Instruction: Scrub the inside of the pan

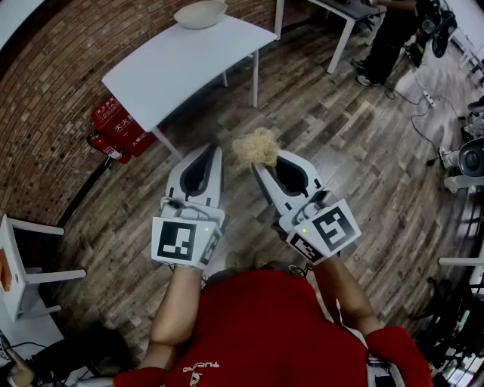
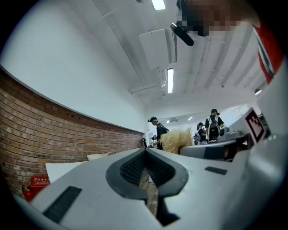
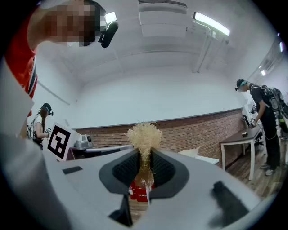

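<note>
Right tongs (image 3: 144,155): clamped on a straw-coloured fibrous scrubber (image 3: 144,134). The tuft stands up above the tips and a thinner strand hangs down between the pads. In the head view the right tongs (image 1: 258,164) point forward and slightly left, with the scrubber (image 1: 255,147) bunched at the tip.

Left tongs (image 2: 145,155): together at the tips, nothing between them; only a narrow slit behind the tips shows floor. In the head view the left tongs (image 1: 215,149) sit just beside the right, roughly parallel, with the tips near the scrubber but apart from it.

Both tongs are held in the air over a wooden plank floor (image 1: 340,136), in front of the holder's red-clad torso.

Pan (image 1: 200,13): a pale, shallow vessel, upright on the far end of a white worktop (image 1: 181,64). It is well apart from both tongs and nothing touches it.

Surroundings: a brick wall (image 1: 45,91) runs along the left. Red fire extinguishers (image 1: 113,130) stand at its foot beside the worktop. Another person (image 1: 389,38) stands at the upper right.
</note>
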{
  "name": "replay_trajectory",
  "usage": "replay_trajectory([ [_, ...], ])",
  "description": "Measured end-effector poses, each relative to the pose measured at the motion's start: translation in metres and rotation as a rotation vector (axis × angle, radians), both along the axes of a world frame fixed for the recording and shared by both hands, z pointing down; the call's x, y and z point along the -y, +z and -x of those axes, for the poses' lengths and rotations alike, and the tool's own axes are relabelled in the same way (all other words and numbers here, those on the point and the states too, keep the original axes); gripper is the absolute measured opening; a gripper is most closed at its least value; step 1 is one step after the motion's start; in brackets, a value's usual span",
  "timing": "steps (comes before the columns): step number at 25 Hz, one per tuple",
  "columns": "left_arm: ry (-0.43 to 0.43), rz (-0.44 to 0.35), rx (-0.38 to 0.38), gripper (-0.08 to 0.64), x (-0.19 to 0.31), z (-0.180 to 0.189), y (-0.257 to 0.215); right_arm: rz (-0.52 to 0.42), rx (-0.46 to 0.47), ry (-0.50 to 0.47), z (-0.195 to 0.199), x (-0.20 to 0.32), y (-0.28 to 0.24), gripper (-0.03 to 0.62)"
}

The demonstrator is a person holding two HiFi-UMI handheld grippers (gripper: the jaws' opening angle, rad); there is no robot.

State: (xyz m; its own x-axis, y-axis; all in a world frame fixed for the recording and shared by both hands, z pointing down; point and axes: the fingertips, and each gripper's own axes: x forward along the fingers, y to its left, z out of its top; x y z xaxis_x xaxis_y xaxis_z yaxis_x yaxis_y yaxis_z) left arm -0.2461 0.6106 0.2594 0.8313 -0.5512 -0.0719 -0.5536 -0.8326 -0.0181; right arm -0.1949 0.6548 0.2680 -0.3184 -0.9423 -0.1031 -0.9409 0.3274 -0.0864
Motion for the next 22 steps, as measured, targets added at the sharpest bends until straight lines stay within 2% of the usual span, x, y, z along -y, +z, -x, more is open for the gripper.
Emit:
replay_trajectory([
  [6, -0.016, 0.005, 0.0, 0.014, 0.005, -0.027, -0.002, -0.013, -0.01, -0.014, -0.028, 0.004, -0.005, 0.075],
  [12, -0.046, -0.014, -0.007, 0.014, 0.019, -0.04, -0.007, -0.037, 0.034, -0.015, -0.051, 0.014, -0.017, 0.075],
  [22, -0.069, -0.039, -0.001, 0.014, 0.075, -0.06, -0.006, -0.028, 0.017, -0.023, -0.078, 0.067, -0.01, 0.075],
])
